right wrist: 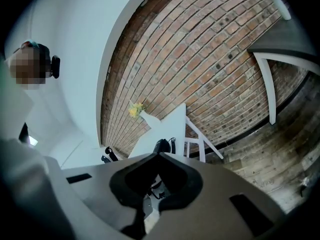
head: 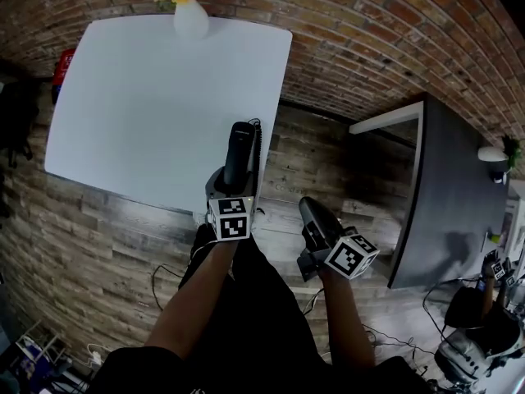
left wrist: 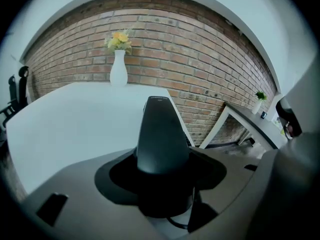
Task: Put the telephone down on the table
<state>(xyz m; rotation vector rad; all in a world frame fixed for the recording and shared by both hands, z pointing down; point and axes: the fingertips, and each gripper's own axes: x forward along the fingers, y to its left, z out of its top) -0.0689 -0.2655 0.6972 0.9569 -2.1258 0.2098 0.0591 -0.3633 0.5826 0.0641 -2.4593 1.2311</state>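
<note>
A black telephone handset with a coiled cord stands upright in my left gripper, which is shut on its lower part. It hangs over the near right edge of the white table. In the left gripper view the handset rises between the dark pads, with the table beyond it. My right gripper is off the table, over the wooden floor, jaws together and holding nothing. In the right gripper view the handset shows small past the closed jaw tips.
A white vase with yellow flowers stands at the table's far edge, by the brick wall. A dark desk stands to the right. Cables lie on the floor near the person's legs. Equipment sits at the lower right.
</note>
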